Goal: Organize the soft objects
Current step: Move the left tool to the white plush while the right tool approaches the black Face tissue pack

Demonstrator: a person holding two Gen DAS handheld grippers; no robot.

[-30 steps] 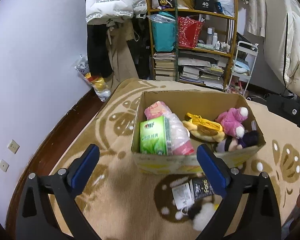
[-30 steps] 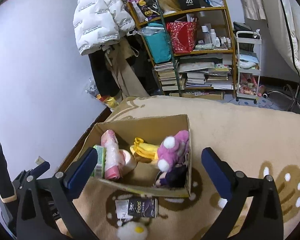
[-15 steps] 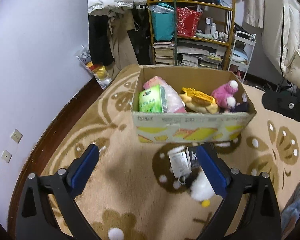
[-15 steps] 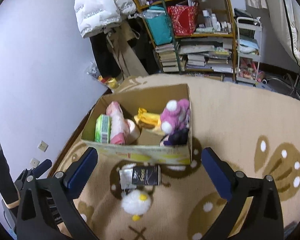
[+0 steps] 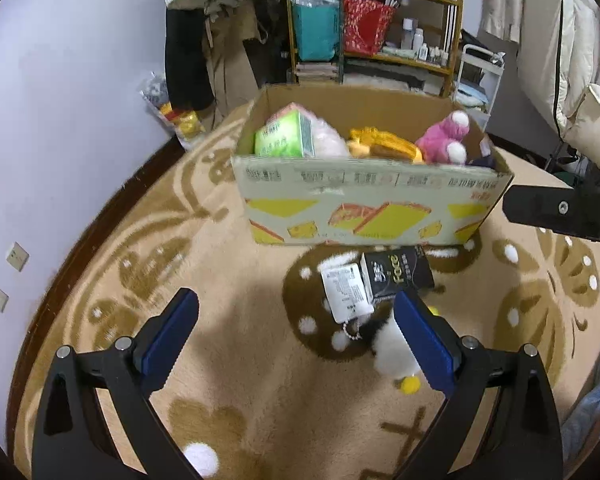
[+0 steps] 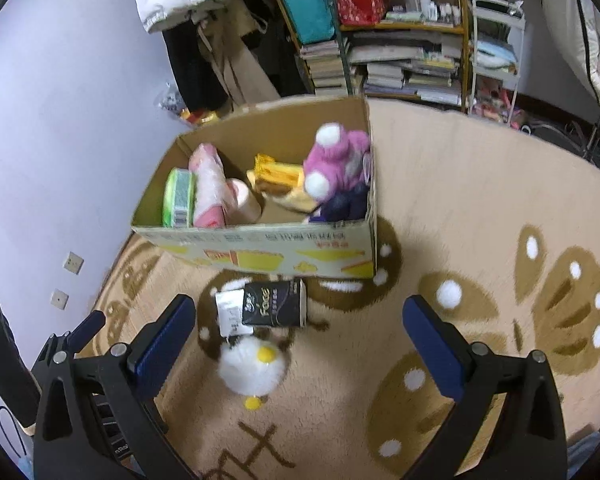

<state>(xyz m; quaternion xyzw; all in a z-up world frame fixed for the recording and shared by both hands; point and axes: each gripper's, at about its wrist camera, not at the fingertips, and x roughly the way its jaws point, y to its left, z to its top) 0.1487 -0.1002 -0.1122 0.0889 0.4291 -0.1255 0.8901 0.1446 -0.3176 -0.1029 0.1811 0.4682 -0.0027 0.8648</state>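
The left gripper (image 5: 296, 336) has two matte black angular arms, each ending in a flat blue pad (image 5: 170, 330) with a finely ribbed inner edge. Behind each pad sit silver round-headed screws, two per arm. The right gripper (image 6: 300, 344) is built the same: black triangular-framed arms, blue pads (image 6: 162, 338), paired silver screws behind them. Outside the left gripper's right pad, a black bar with one small screw shows, and bare skin at the frame edge.
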